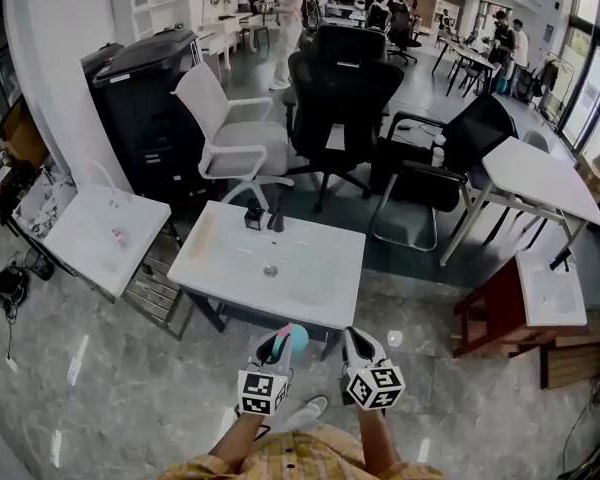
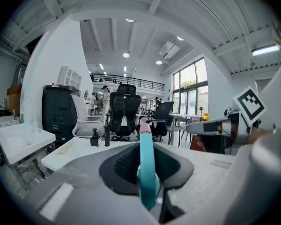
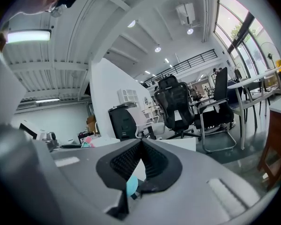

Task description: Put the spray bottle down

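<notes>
A teal spray bottle (image 1: 295,339) with a pink tip is clamped between the jaws of my left gripper (image 1: 278,347), low in the head view over the stone floor. In the left gripper view the bottle (image 2: 146,177) stands upright and thin between the black pads of the left gripper (image 2: 146,150). My right gripper (image 1: 353,341) is level with it, just to its right, its jaws closed with nothing between the tips (image 3: 141,141). Just ahead of both stands a white sink-top table (image 1: 220,268).
On that table are a drain (image 1: 270,269), a black dispenser (image 1: 254,216) and a black faucet (image 1: 277,219). Another white sink unit (image 1: 95,243) stands left, a red-brown cabinet (image 1: 495,313) right. Office chairs (image 1: 340,98) and a black cabinet (image 1: 145,98) stand behind.
</notes>
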A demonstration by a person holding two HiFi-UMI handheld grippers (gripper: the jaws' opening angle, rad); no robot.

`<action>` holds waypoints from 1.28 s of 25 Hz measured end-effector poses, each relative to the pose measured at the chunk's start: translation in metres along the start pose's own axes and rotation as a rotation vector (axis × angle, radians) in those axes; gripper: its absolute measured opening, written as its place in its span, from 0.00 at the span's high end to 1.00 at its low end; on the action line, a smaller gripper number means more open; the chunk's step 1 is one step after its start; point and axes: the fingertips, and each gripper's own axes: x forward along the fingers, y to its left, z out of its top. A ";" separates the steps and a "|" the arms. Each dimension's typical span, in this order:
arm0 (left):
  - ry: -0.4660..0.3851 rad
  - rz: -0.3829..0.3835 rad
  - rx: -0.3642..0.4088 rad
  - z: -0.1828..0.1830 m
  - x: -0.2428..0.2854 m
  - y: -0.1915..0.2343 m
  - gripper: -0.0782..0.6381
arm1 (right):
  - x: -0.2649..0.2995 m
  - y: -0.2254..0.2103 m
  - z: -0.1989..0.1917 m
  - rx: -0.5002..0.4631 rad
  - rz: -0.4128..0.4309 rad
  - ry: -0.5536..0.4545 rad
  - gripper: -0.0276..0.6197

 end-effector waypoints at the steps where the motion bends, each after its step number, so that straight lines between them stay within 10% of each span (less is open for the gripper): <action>1: 0.001 -0.001 0.001 0.001 0.008 0.002 0.80 | 0.007 -0.005 0.001 0.001 0.000 0.002 0.96; 32: 0.051 -0.061 0.075 0.017 0.138 -0.006 0.80 | 0.080 -0.096 0.018 0.020 -0.035 0.019 0.96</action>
